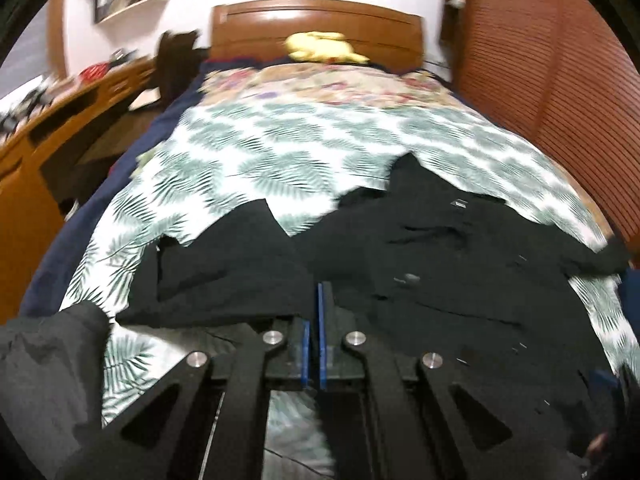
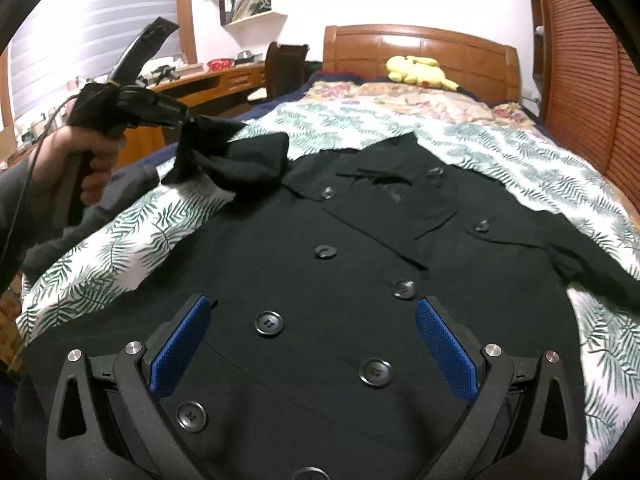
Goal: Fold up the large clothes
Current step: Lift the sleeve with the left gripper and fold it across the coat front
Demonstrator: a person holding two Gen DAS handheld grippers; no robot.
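A black coat (image 2: 320, 280) lies front-up on the bed (image 2: 520, 148), buttons showing, collar toward the far headboard (image 2: 420, 52). Its near hem runs out of the bottom of the right wrist view, hidden behind the right gripper (image 2: 312, 344), whose blue pads (image 2: 182, 346) stand wide apart above the buttoned front with nothing between them. Whether the fingertips touch the cloth cannot be told.

At the left of that view a hand (image 2: 92, 160) holds the left gripper (image 2: 188, 120) raised above the bed's left edge. Its fingers are pressed together, pinching the end of the coat's left sleeve (image 2: 240, 160), which hangs from them in a bunched fold. The hand's forearm is cut off by the frame edge.

The left wrist view is blurred. There the left gripper's (image 1: 316, 320) blue pads meet with only a thin dark line between them; the pinched cloth cannot be told apart from the black coat (image 1: 440, 260) lying beyond. Buttons show only as pale smears. A grey fabric (image 1: 44, 360) fills the near left corner, and what it belongs to is unclear.

A yellow plush (image 2: 420, 68) lies by the headboard, and a desk (image 2: 200, 84) stands far left, its clutter too small to make out
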